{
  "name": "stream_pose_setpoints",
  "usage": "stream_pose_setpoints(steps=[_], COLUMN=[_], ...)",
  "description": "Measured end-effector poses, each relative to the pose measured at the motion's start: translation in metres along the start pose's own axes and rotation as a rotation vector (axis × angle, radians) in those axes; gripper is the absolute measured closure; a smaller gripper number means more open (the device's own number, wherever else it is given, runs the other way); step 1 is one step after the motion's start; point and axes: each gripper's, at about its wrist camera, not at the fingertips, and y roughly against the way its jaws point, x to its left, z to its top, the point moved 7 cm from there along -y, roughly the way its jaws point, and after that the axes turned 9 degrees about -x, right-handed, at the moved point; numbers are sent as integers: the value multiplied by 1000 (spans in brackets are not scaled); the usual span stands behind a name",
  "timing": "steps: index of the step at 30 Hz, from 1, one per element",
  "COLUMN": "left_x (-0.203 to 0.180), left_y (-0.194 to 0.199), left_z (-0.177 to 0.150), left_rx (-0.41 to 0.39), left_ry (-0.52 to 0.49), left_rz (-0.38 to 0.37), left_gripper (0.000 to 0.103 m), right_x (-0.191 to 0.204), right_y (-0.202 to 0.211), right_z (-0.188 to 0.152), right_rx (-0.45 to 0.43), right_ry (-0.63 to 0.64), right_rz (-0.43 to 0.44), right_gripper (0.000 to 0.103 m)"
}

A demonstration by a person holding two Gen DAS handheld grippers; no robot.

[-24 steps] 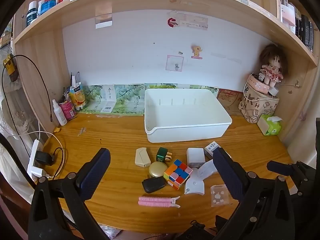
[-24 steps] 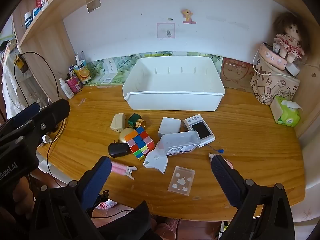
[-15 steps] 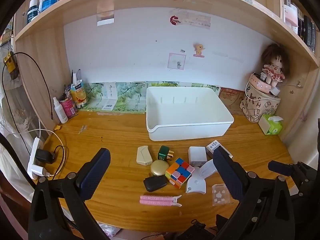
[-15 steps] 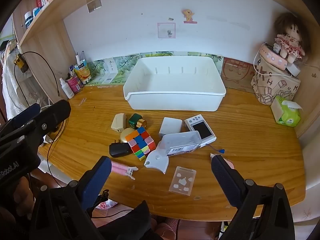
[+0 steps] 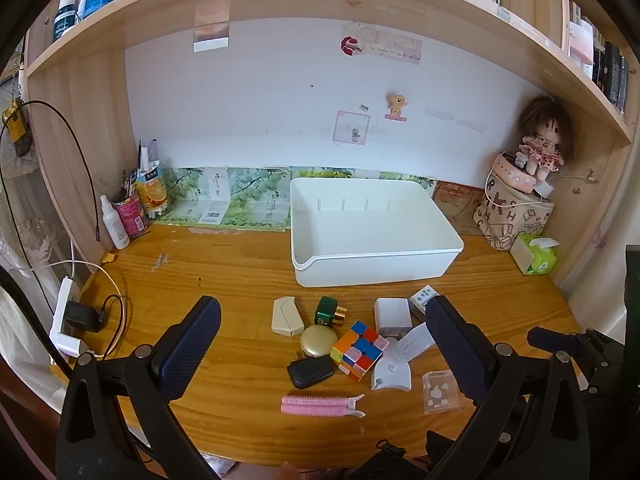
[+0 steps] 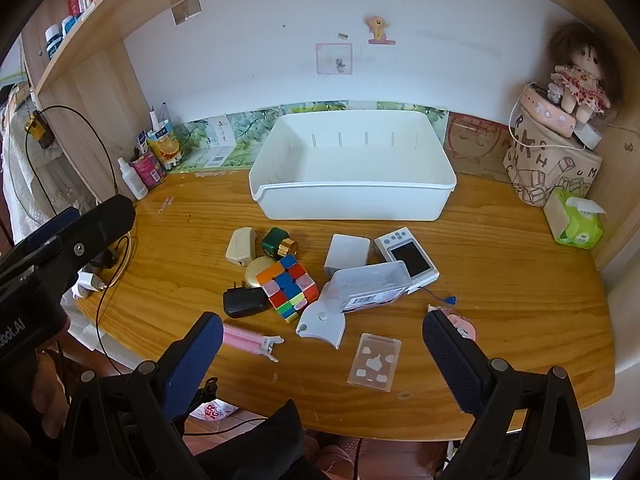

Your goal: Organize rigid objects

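An empty white bin (image 5: 372,236) (image 6: 352,164) stands at the back of the wooden desk. In front of it lies a cluster: a colour cube (image 5: 359,349) (image 6: 287,288), a black plug (image 5: 311,371), a gold round tin (image 5: 318,340), a green bottle (image 5: 330,311), a beige case (image 5: 286,316), a white block (image 6: 347,251), a white screen device (image 6: 408,258), a clear box (image 6: 370,286), a pink hair clip (image 5: 320,405) and a small clear card case (image 6: 374,361). My left gripper (image 5: 320,338) and right gripper (image 6: 322,346) are both open and empty, held above the desk's front edge.
Bottles and a pen cup (image 5: 128,212) stand at the back left. A power strip with cables (image 5: 74,316) lies at the left edge. A patterned bag with a doll (image 5: 516,208) and a green tissue pack (image 5: 536,254) stand at the right. A shelf runs overhead.
Both views have shifted very slightly; the objects on the desk have not moved and both grippers stay open.
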Motion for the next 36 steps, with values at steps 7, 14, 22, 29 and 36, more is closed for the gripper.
stream_pose_setpoints(steps=[7, 14, 22, 29, 36], left_x=[14, 27, 51, 70, 73], left_y=[-5, -13, -15, -14, -19], left_z=[-1, -8, -15, -14, -22], left_rx=[11, 53, 68, 61, 104], left_ry=[28, 53, 73, 111, 118], left_rz=[-20, -55, -49, -63, -96], left_gripper=[1, 1, 1, 1, 1], right_x=[9, 16, 36, 48, 52], right_y=[2, 2, 1, 3, 4], right_z=[0, -8, -20, -24, -26], right_rx=[18, 55, 99, 124, 139], right_ry=[-1, -12, -27, -45, -56], right_rz=[-34, -101, -135, -156, -172], right_gripper=[3, 3, 3, 3, 3])
